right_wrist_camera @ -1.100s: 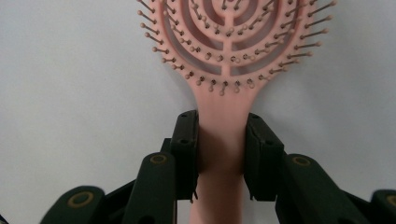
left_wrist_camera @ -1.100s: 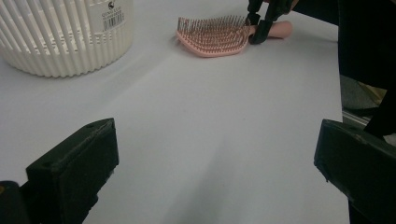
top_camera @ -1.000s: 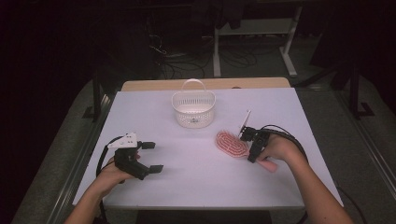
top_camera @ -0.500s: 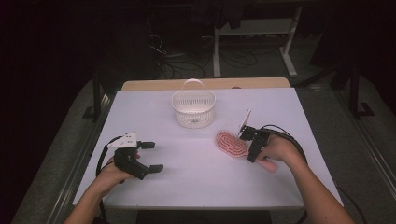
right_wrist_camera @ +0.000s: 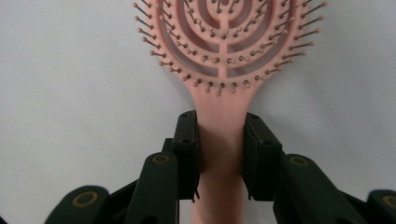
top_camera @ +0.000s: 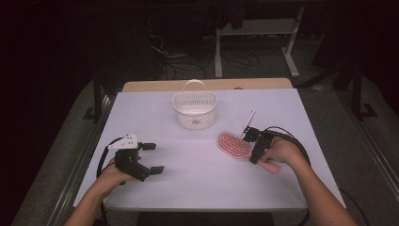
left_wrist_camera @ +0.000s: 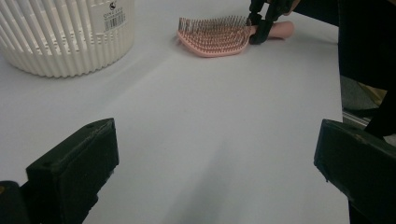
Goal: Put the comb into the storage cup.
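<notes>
A pink hairbrush (top_camera: 234, 145) lies bristles up on the white table (top_camera: 202, 183), right of centre. My right gripper (top_camera: 256, 147) is shut on the hairbrush handle (right_wrist_camera: 220, 154), both black pads pressing its sides just below the head. In the left gripper view the hairbrush (left_wrist_camera: 215, 36) lies far ahead with the right gripper (left_wrist_camera: 261, 25) at its neck. My left gripper (top_camera: 153, 157) rests near the table's front left, jaws wide open with nothing between them.
A white slatted basket (top_camera: 195, 109) with a raised handle stands at the table's back centre; the basket (left_wrist_camera: 60, 35) is seen close in the left gripper view. A thin white stick (top_camera: 248, 121) lies just behind the right gripper. Cables trail from both grippers.
</notes>
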`<state>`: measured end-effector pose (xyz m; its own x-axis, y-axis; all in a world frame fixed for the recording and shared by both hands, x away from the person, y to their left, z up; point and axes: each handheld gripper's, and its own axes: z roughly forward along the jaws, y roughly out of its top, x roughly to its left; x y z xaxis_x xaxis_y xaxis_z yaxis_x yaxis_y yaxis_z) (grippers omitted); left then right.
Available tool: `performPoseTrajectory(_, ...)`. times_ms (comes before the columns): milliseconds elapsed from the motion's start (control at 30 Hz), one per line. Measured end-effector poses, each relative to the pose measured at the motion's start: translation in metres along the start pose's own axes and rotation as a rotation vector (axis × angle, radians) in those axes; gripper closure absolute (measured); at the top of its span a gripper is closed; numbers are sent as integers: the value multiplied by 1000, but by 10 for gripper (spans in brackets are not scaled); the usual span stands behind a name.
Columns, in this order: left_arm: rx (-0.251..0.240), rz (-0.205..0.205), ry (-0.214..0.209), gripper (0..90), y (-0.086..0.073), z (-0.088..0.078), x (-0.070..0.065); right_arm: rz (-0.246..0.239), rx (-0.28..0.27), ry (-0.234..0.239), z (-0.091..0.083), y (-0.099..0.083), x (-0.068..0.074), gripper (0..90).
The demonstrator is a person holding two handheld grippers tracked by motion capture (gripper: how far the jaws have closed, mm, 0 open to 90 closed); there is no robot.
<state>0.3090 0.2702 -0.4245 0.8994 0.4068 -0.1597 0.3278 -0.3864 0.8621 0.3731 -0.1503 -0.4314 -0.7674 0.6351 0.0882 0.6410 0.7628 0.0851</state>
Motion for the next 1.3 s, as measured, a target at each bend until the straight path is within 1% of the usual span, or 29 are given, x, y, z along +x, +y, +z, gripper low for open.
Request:
performPoseTrajectory(167,2,1,-3,0,0,0,0,4,-33,6,-4,-4,-2,687)
performPoseTrajectory(233,2,1,-3,0,0,1,0,2,-37,11,-5,-5,-3,687)
performPoseTrajectory(267,1,1,-3,0,0,0,0,8,-30,18,-4,-5,-3,687)
performPoseTrajectory(300,0,2,-2,0,0,0,0,4,-31,11,-4,-5,-4,687)
performPoseTrajectory(367,0,2,-2,0,0,0,0,12,-29,17,-3,-6,-4,686)
performPoseTrajectory(400,0,2,-1,0,0,0,0,12,-26,10,-2,-6,-4,685)
performPoseTrajectory(633,1,2,-3,0,0,0,-1,22,-7,21,1,-4,-5,680)
performPoseTrajectory(800,0,2,-2,0,0,0,0,13,9,16,1,-1,-5,675)
performPoseTrajectory(900,1,3,-3,0,0,0,0,17,4,13,1,-1,-5,671)
performPoseTrajectory(1033,3,2,-4,0,0,1,-1,20,-10,6,-1,1,-4,636)
performPoseTrajectory(1133,1,2,-5,0,0,0,0,9,-10,1,0,4,-3,634)
performPoseTrajectory(1233,0,2,-3,0,0,0,0,-4,-1,-6,1,6,-3,665)
performPoseTrajectory(1300,0,2,-4,0,0,0,0,-12,0,-11,1,7,-2,665)
